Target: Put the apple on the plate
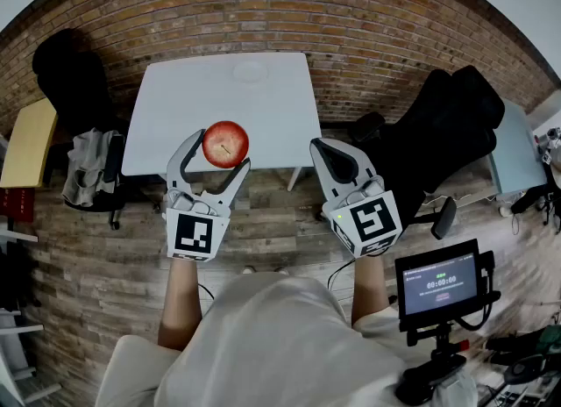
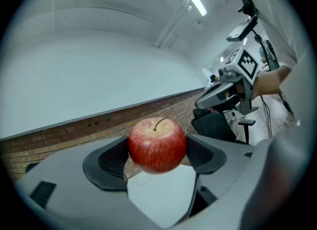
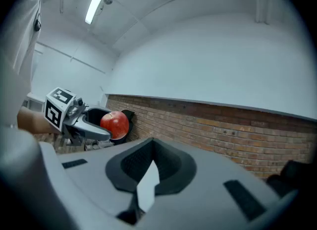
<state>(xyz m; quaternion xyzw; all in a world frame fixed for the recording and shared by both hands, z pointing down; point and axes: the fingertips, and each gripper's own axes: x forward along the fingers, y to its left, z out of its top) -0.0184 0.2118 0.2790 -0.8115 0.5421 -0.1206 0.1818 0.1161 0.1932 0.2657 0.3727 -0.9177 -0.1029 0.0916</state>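
Clamping the apple (image 1: 225, 143) between wide-set jaws, the left gripper (image 1: 221, 153) held it level in the air, facing the table's (image 1: 175, 124) plate (image 1: 250, 70); the right gripper (image 1: 326, 153) hung closed, empty.

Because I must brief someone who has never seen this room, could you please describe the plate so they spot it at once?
Find the white table by the brick wall. The plate lies near its far edge: a small, pale round dish, the only thing resting on the tabletop, unlike the red apple held in the left gripper.
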